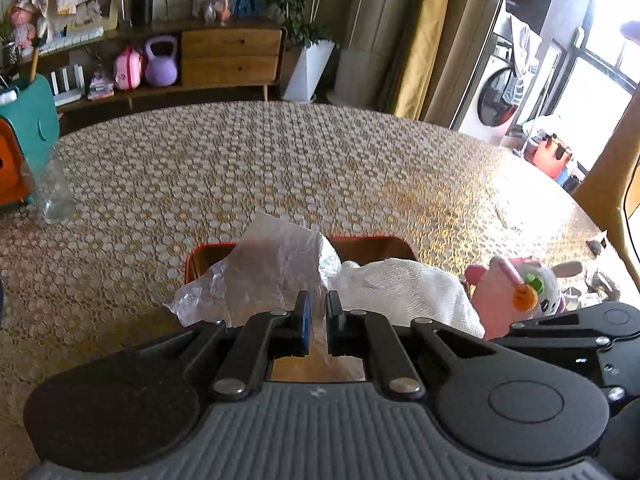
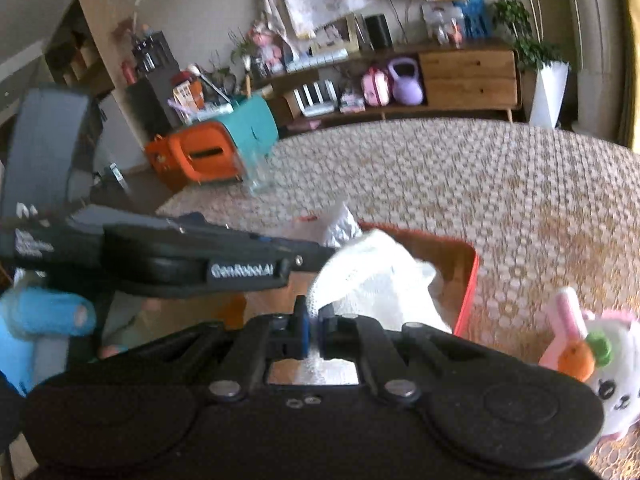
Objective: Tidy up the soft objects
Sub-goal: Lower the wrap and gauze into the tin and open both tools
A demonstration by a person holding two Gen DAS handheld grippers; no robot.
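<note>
jaws both pinched: left gripper (image 1: 319, 322) on plastic wrap (image 1: 276, 270), right gripper (image 2: 315, 330) on white cloth (image 2: 376, 280). both held over orange bin (image 1: 376, 243) on surface, likely for dropping in. bunny plush (image 2: 600, 368) waiting beside bin.

Each black gripper (image 1: 318, 312) (image 2: 315, 320) has silver screws, round bosses and one blue-padded finger (image 1: 305, 322).
</note>
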